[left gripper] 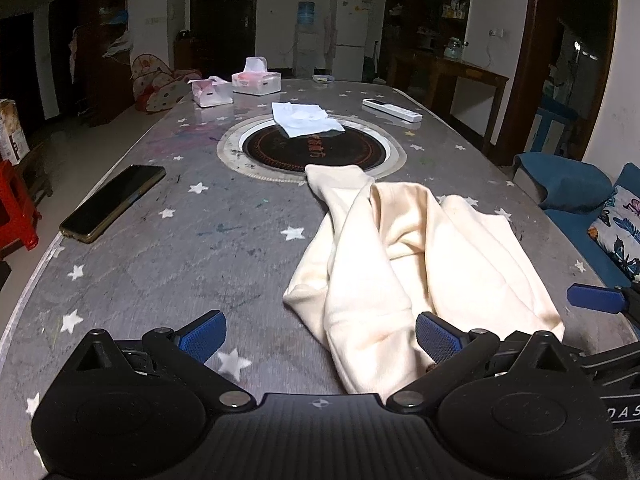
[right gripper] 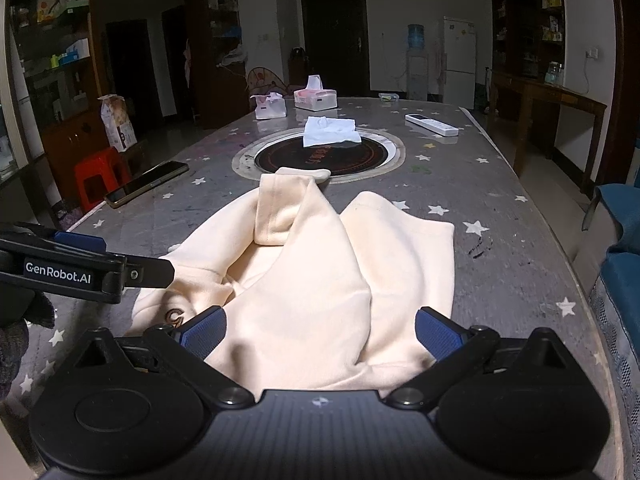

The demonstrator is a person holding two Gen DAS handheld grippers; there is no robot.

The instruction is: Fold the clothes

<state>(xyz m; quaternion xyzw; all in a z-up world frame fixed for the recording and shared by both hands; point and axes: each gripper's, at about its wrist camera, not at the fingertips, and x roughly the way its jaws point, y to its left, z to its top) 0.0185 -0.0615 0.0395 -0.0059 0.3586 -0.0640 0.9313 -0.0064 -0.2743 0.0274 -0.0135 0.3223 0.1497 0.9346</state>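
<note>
A cream garment [left gripper: 404, 256] lies crumpled on the grey star-patterned table [left gripper: 172, 248], one sleeve end reaching the round black inset. In the left wrist view my left gripper [left gripper: 320, 340] is open, low over the table, with the garment's near edge between its blue pads [left gripper: 436, 336]. In the right wrist view my right gripper [right gripper: 320, 332] is open over the garment's [right gripper: 320, 272] near hem. The left gripper [right gripper: 80, 240] shows at the left edge there; the right gripper's fingertip [left gripper: 596, 298] shows at the right of the left view.
A black phone [left gripper: 112, 202] lies left. A round black inset [left gripper: 312, 146] holds a folded white cloth [left gripper: 306, 118]. Two tissue boxes [left gripper: 256, 80] and a white remote [left gripper: 392, 109] sit farther back. A red stool [right gripper: 100, 176] stands left, a blue sofa [right gripper: 624, 264] right.
</note>
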